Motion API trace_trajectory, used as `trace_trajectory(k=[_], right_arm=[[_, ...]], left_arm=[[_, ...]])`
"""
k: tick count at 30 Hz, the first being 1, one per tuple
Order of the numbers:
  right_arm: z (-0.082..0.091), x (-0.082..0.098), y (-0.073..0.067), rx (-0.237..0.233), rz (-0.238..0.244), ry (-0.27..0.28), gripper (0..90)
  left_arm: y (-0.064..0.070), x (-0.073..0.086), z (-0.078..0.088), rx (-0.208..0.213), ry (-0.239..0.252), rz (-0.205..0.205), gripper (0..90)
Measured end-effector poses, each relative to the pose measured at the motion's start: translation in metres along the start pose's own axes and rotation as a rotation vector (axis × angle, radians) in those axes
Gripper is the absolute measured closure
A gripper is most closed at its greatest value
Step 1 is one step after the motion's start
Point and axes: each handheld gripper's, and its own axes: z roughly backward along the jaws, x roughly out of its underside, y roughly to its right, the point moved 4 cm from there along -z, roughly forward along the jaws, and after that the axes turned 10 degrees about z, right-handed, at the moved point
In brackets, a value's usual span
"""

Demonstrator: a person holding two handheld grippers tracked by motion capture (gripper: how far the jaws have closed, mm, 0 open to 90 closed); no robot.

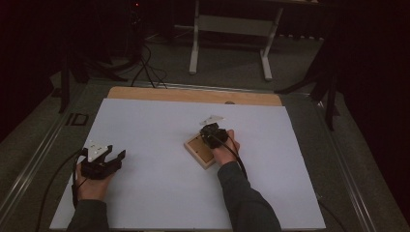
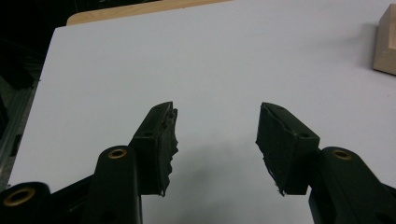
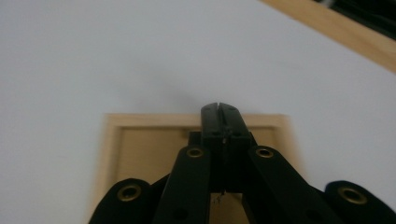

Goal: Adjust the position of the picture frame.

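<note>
Black fingers (image 2: 161, 140), brass rivets, grey sleeves (image 1: 246, 203)

Wooden tray (image 1: 200, 151) lies on the sheet (image 1: 159, 193) right of centre, the right gripper (image 1: 212, 133) above its far end. Left gripper (image 1: 116, 157) sits well apart at the sheet's left side. Behind the sheet runs the wooden table edge (image 1: 193, 94).

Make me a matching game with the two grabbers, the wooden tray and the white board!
Things:
1. left gripper
2. right gripper
3. wooden tray
4. white board

States:
A. lies flat, covering the tabletop
B. jaws pressed together
C. shallow, light wood, under a gripper
D. jaws wide apart, nothing between them

Pairs: 1-D, 2-B, 3-C, 4-A
</note>
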Motion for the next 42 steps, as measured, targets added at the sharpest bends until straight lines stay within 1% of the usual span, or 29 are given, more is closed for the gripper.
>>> trace_trajectory(k=[2, 3, 4, 5, 6, 10, 11, 13, 16, 18, 19, 20, 24, 25, 30, 33, 39, 42], right_arm=[[0.004, 0.005, 0.011, 0.022, -0.01, -0.009, 90.0], [0.004, 0.005, 0.011, 0.022, -0.01, -0.009, 90.0], [0.006, 0.008, 0.015, 0.03, -0.016, -0.013, 90.0], [0.007, 0.011, 0.019, 0.035, -0.027, -0.017, 90.0], [0.01, 0.018, 0.026, 0.042, -0.04, -0.018, 90.0], [0.016, 0.033, 0.041, 0.061, -0.091, -0.024, 90.0], [0.017, 0.037, 0.044, 0.06, -0.107, -0.027, 90.0], [0.019, 0.045, 0.049, 0.065, -0.119, -0.039, 90.0], [0.019, 0.056, 0.052, 0.062, -0.123, -0.059, 90.0], [0.019, 0.062, 0.052, 0.056, -0.122, -0.069, 90.0], [0.019, 0.062, 0.052, 0.056, -0.122, -0.069, 90.0], [0.02, 0.067, 0.051, 0.047, -0.116, -0.077, 90.0], [0.021, 0.071, 0.05, 0.037, -0.111, -0.084, 90.0], [0.022, 0.076, 0.048, 0.018, -0.113, -0.081, 90.0], [0.026, 0.079, 0.045, 0.006, -0.103, -0.078, 90.0], [0.029, 0.08, 0.041, -0.004, -0.094, -0.074, 90.0], [0.038, 0.086, 0.029, -0.029, -0.082, -0.062, 90.0], [0.043, 0.09, 0.024, -0.043, -0.088, -0.047, 90.0]], left_arm=[[0.0, 0.0, 0.0, -0.001, -0.001, -0.002, 46.7], [0.0, 0.0, 0.0, -0.001, -0.001, -0.002, 46.7], [0.0, 0.0, 0.0, -0.001, -0.001, -0.002, 46.7], [0.0, 0.0, 0.0, -0.001, -0.001, 0.0, 46.7], [0.0, 0.0, 0.0, -0.002, 0.0, 0.001, 46.7], [0.0, 0.0, 0.0, -0.002, -0.002, 0.001, 46.7], [0.0, 0.0, 0.0, -0.002, -0.002, 0.0, 46.7], [0.0, 0.0, 0.0, 0.0, -0.003, -0.002, 46.7], [0.001, 0.001, 0.0, -0.001, -0.004, -0.004, 46.7], [0.0, 0.001, 0.0, -0.002, -0.003, -0.002, 46.7], [0.0, 0.001, 0.0, -0.002, -0.003, -0.002, 46.7], [0.0, 0.001, 0.0, -0.003, -0.003, -0.001, 46.7], [0.0, 0.001, 0.0, -0.002, -0.006, -0.004, 46.7], [0.001, 0.001, -0.001, -0.002, -0.005, -0.005, 46.7], [0.001, 0.001, -0.001, -0.002, -0.005, -0.005, 46.7], [0.001, 0.001, -0.001, -0.002, -0.005, -0.005, 46.7], [0.002, 0.001, -0.001, -0.001, -0.006, -0.008, 46.7], [0.002, 0.001, -0.001, -0.002, -0.01, -0.009, 46.7]])
